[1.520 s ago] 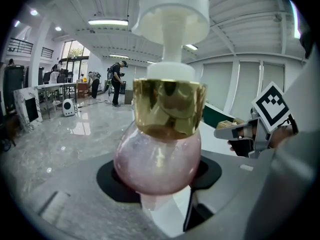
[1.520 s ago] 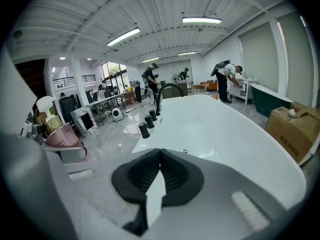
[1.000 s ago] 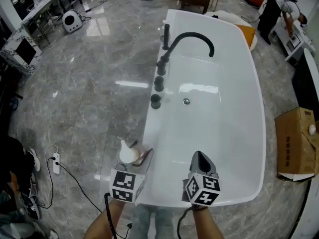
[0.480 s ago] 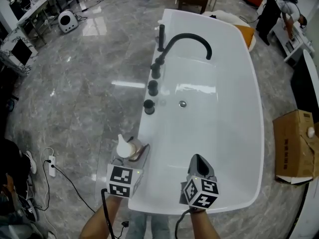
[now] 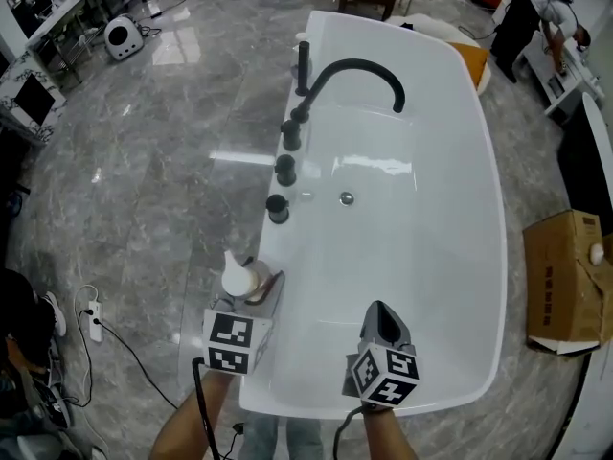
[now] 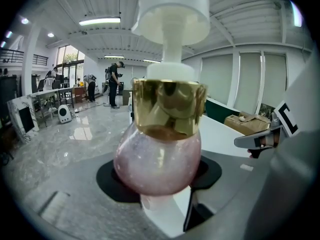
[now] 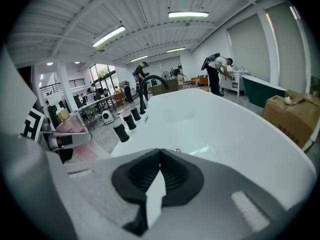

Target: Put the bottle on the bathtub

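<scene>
Closer to the black knobs (image 5: 277,209) than a second ago, my left gripper (image 5: 247,290) clamps the pink bottle (image 6: 157,156) between its fingers, at the left rim of the bathtub (image 5: 431,257). My right gripper (image 7: 159,176) is closed and empty.

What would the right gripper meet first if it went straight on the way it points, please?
The right gripper would probably meet the bathtub, on its inner floor near the drain; nothing else seems to stand between.

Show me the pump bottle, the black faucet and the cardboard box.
pump bottle (image 6: 157,166), left gripper view, pink round body.
black faucet (image 5: 356,63), head view, top of its arch.
cardboard box (image 5: 565,276), head view, its brown face.
</scene>
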Demonstrator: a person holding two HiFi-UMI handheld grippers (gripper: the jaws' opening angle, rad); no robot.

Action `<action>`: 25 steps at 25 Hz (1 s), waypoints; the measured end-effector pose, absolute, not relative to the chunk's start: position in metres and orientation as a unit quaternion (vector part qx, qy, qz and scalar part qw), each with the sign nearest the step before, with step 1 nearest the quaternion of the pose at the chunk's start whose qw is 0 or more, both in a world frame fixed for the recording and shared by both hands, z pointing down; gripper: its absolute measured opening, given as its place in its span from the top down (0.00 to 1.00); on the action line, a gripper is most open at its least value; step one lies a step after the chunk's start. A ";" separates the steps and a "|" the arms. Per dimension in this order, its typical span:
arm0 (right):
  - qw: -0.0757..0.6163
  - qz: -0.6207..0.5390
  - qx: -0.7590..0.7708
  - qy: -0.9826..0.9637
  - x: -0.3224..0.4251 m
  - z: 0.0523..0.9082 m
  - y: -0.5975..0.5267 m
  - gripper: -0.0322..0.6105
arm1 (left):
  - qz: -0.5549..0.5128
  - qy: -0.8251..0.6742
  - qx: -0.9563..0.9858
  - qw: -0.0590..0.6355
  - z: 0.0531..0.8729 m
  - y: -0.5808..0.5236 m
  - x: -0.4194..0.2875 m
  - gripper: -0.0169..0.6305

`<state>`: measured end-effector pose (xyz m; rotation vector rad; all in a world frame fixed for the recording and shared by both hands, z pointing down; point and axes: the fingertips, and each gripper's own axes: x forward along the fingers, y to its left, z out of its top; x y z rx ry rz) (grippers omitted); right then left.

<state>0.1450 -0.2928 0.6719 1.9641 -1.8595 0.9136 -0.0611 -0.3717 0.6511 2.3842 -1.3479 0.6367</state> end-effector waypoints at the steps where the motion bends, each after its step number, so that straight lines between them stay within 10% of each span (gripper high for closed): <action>1: 0.144 0.318 0.681 -0.644 0.146 0.673 -0.293 0.95 | 0.224 -0.474 0.836 0.164 0.652 -0.374 -0.061 0.59; 25: 0.154 0.338 0.677 -0.635 0.157 0.698 -0.291 0.95 | 0.255 -0.470 0.825 0.183 0.678 -0.385 -0.054 0.59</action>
